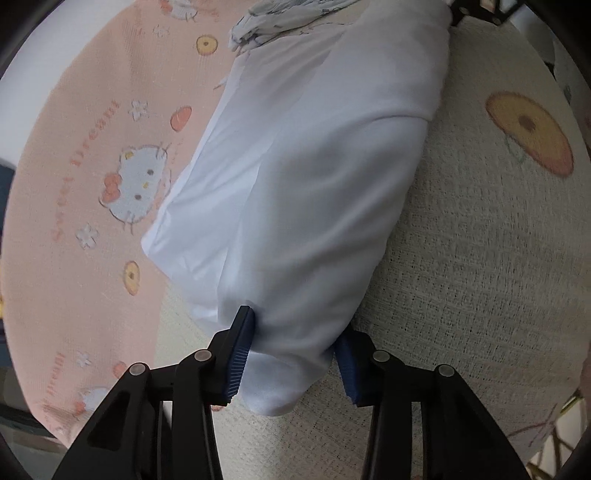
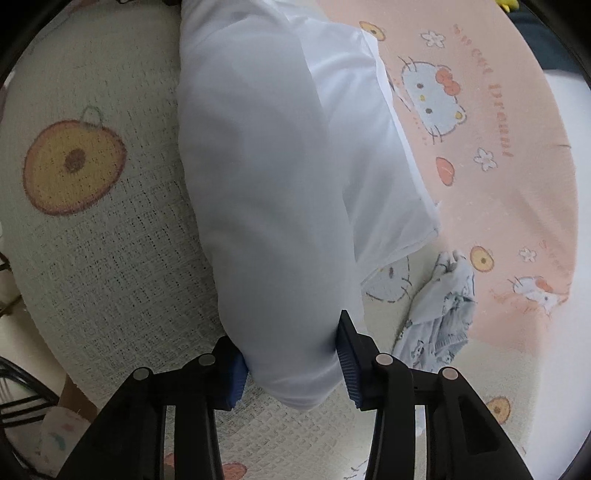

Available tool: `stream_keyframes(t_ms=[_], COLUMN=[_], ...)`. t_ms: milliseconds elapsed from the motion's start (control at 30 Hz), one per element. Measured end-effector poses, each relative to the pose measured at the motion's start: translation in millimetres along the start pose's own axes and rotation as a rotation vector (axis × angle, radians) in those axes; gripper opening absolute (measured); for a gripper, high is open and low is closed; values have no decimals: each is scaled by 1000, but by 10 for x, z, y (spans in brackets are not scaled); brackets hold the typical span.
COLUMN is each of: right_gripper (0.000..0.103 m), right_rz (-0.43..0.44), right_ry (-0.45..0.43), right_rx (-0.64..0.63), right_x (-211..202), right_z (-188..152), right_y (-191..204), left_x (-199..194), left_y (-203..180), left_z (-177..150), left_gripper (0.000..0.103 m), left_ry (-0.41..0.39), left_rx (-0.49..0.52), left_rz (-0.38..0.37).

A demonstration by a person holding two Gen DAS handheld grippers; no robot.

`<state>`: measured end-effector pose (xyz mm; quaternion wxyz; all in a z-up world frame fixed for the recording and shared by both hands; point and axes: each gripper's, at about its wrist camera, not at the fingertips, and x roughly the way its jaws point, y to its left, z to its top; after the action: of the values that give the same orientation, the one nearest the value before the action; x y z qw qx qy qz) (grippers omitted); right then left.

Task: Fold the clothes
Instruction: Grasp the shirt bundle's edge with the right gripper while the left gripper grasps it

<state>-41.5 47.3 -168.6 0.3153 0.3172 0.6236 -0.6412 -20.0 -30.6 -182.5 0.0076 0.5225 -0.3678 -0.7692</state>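
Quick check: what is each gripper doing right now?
Left gripper: shut on the white garment.
Right gripper: shut on the same white garment.

White garment (image 1: 306, 192) gathered in my grippers.
I see it as plain, thin white cloth, folded into a long bundle stretched across the bed, one flat layer spreading beneath it.

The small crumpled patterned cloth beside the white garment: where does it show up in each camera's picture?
Left wrist view: the patterned cloth lies at the top edge, just beyond the far end of the white garment.
Right wrist view: it sits at lower right, beside the right gripper.
Shared landmark: the Hello Kitty face on the pink blanket.
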Motion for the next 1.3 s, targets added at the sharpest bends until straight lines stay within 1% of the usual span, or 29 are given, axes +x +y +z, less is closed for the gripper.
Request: stream_keyframes(t_ms=[133, 267, 433, 633, 733, 800, 900, 1033, 1100, 1167, 1300], right_gripper=[43, 43, 43, 43, 43, 43, 43, 43, 43, 43, 43], right_rz=[79, 207, 329, 475, 548, 596, 610, 596, 587, 576, 534], right_ry=[-15, 11, -18, -52, -70, -82, -107, -117, -125, -127, -93], right_rx=[-39, 15, 151, 315, 398, 453, 509, 532, 557, 598, 708], right_x=[21, 64, 104, 153, 178, 194, 237, 311, 413, 481, 601], right_z=[18, 72, 35, -10, -32, -47, -81, -88, -38, -31, -36], right_y=[-117, -352, -650, -1009, -1188, -1307, -1445, -1532, -1616, -1690, -1806], left_x=[24, 21, 64, 176, 220, 233, 228, 226, 229, 248, 308], left_y=[195, 344, 548, 886, 1019, 1088, 1152, 1236, 1294, 1363, 1510], left_z=[88, 162, 202, 236, 245, 255, 256, 254, 260, 263, 258], left_gripper=[39, 40, 40, 40, 40, 40, 40, 40, 41, 41, 41], left_ry=[42, 85, 114, 169, 186, 194, 192, 190, 184, 181, 166], left_rx=[-66, -107, -181, -353, -424, -462, -492, -538, -566, -601, -681], left_rz=[-132, -253, -383, -560, -621, -642, -642, -640, -630, -617, -603])
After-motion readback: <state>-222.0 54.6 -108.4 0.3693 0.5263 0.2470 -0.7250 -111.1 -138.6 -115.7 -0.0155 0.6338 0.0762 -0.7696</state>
